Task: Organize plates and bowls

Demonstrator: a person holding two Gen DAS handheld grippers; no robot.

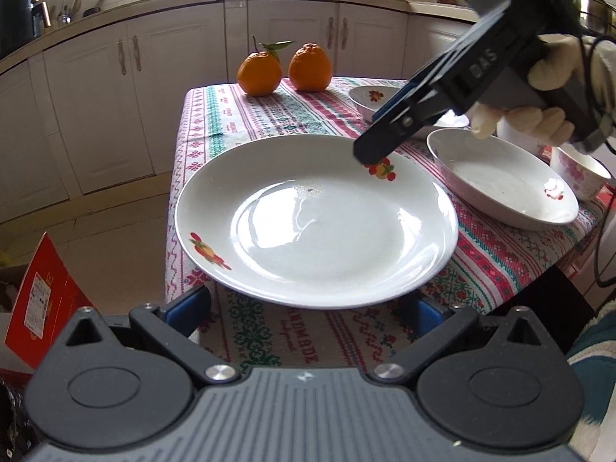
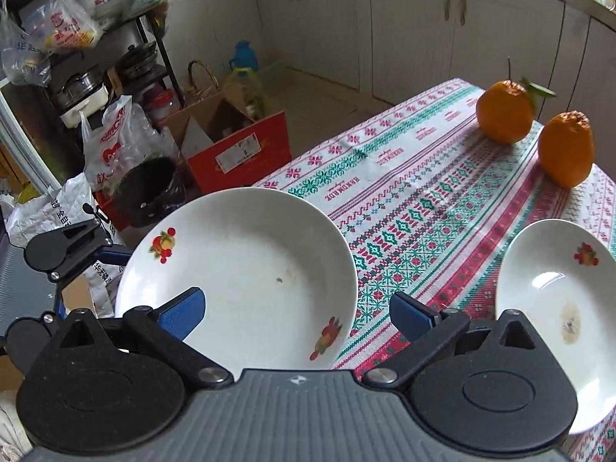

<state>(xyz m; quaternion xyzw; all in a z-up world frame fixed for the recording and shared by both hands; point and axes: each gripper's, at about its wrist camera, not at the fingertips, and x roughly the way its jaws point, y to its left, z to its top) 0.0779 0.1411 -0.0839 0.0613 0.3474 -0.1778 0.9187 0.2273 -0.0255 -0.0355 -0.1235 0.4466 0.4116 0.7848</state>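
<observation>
- Kitchen with pale cabinets [image 1: 100,88] along the walls; a small table under a patterned cloth [image 1: 246,123] stands in the middle of the floor.
- Two oranges [image 1: 285,69] sit side by side at the far end of the cloth.
- Large white plate [image 1: 315,219], fruit prints on the rim, sits at the near left of the table and juts past the cloth's edge toward the left camera.
- Left gripper [image 1: 308,308] is low and level at the plate's near rim, its blue-padded fingers [image 1: 188,304] spread wide, one on each side of the rim; contact cannot be told.
- Right gripper [image 2: 296,308] comes in from the right, angled down over the plate's far side. A gloved hand [image 1: 539,77] is wrapped round its handle.
- Right fingers [image 2: 184,308] are well apart, holding nothing; in the left view its dark tip hangs just over the plate's rim print.
- Second plate [image 1: 500,184] lies to the right of the large one, a third plate [image 1: 369,96] behind it.
- Small flowered bowl [image 1: 577,173] stands at the right edge.
- Red cardboard box [image 2: 238,150] and plastic bags [image 2: 115,146] sit on the floor beside the table.
</observation>
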